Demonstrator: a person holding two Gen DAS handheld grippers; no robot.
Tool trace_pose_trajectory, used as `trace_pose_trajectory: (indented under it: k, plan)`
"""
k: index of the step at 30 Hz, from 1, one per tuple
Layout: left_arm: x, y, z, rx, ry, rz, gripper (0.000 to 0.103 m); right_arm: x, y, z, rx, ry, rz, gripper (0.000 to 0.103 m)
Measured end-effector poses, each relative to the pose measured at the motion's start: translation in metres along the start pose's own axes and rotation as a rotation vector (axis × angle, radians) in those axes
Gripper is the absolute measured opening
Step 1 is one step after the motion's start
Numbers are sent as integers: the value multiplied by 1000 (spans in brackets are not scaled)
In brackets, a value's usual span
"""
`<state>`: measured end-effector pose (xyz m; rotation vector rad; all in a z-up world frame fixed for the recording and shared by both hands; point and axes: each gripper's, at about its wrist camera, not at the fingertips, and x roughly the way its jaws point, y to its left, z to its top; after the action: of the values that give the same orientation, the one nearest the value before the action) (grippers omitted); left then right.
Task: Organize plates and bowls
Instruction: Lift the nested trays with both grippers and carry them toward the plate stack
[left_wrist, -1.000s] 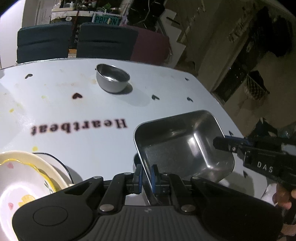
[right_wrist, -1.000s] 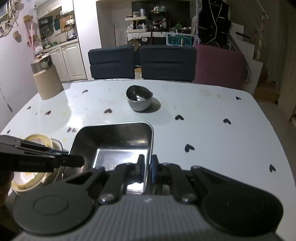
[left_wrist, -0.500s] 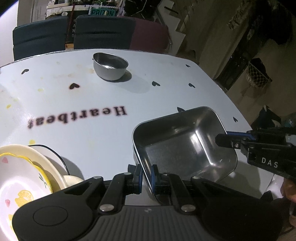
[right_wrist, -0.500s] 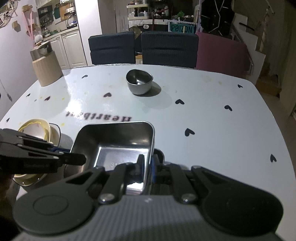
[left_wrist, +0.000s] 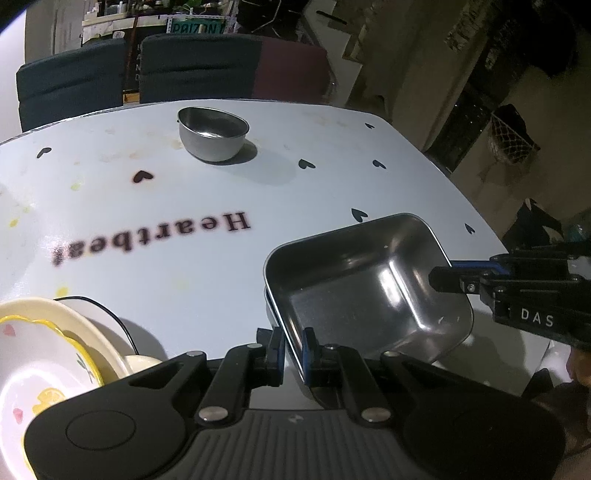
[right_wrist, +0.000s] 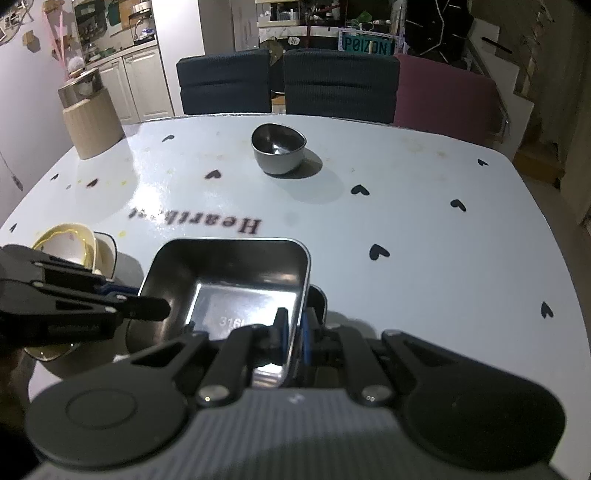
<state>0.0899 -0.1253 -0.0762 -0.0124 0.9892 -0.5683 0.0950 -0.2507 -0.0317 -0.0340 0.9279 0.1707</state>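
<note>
A rectangular steel tray (left_wrist: 369, 288) (right_wrist: 236, 273) is held over the table's near edge by both grippers. My left gripper (left_wrist: 293, 347) (right_wrist: 147, 300) is shut on its left rim. On the opposite rim my right gripper (right_wrist: 293, 332) (left_wrist: 445, 272) is also shut. The rim of a second steel tray (left_wrist: 268, 308) (right_wrist: 319, 299) shows just beneath the held one. A round steel bowl (left_wrist: 212, 138) (right_wrist: 279, 153) stands alone at the table's far middle. Stacked cream ceramic dishes (left_wrist: 44, 350) (right_wrist: 81, 243) with a yellow-rimmed one on top sit to the left.
The white table (left_wrist: 184, 258) (right_wrist: 406, 221) carries black hearts and the word "Heartbeat". A beige canister (right_wrist: 92, 122) stands at its far left corner. Dark and maroon chairs (right_wrist: 340, 85) line the far side. A person's hand (left_wrist: 576, 369) shows behind the right gripper.
Both views have tipped a little, showing more of the table. The held tray now sits slightly off the tray beneath it, whose rim has come into sight. Both grips are unchanged.
</note>
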Motion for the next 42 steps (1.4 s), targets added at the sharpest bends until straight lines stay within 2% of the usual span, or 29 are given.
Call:
trace_pose_trajectory:
  k: [5,13,23,33,42]
  plan:
    - [3,-2,-1,31,7,25,10,4,-2,2,0,20,9,7]
    - [5,0,-2,25,19,18,12,10,1,1,-24,60,-12,8]
    - [6,-1,-3,32,25,37,14,28,0,-1,-62,147,-28,13]
    - [15,2,-5,24,62,30,14,44,-4,-5,-77,231,-9,19]
    - [19,8,0,-10,58,15,14,53,-16,0,-54,243,42,19]
